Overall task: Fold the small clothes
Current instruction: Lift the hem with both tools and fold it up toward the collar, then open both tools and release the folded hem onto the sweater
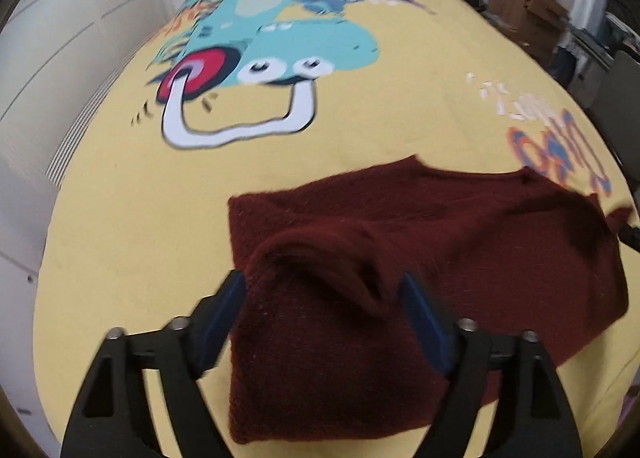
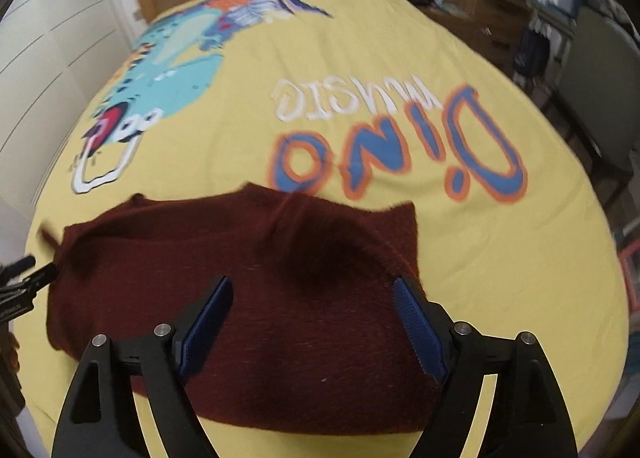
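Maroon knit garment (image 1: 420,258): near bedspread's (image 1: 120,258) front edge, folded over; left gripper (image 1: 324,298), right gripper (image 2: 310,302) spread wide, gripping nothing.

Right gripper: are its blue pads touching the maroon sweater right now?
Cannot tell. In the right wrist view the right gripper stands wide open over the maroon sweater; the pads overlap the fabric, but blur hides any contact or gap.
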Available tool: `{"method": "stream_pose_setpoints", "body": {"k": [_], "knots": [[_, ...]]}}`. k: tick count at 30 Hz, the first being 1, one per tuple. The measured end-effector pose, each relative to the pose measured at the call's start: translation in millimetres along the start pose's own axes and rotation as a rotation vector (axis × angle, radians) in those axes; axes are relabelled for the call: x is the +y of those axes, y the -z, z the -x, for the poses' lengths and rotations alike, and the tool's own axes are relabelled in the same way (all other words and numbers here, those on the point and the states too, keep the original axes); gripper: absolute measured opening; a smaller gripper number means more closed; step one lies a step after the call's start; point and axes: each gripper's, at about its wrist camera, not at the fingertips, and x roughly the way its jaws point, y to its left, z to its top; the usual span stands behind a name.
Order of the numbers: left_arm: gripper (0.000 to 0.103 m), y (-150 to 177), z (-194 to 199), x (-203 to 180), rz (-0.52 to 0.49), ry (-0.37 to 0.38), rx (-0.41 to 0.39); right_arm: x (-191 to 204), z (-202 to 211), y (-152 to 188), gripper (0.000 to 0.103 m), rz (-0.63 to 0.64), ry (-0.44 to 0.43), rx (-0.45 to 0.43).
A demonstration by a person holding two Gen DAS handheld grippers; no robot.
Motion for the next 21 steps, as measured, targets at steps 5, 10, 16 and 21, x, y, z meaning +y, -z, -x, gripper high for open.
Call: {"method": "stream_pose_setpoints", "body": {"k": [5, 10, 16, 21], "knots": [[0.102, 2, 20, -19, -0.011, 0.046, -0.052, 42, 6, 12, 0.103, 0.09, -0.016, -0.028], [0.102, 15, 14, -43, -0.034, 0.1, -0.054, 77, -13, 41, 0.103, 0.166, -0.006, -0.007], [0.102, 50, -12, -63, -0.089, 0.082, -0.034, 82, -52, 80, 0.103, 0.157, 0.029, 0.047], [0.102, 76, -44, -54, -0.096, 0.033, 0.026, 64, -68, 97, 0.103, 0.148, 0.062, 0.032]]}}
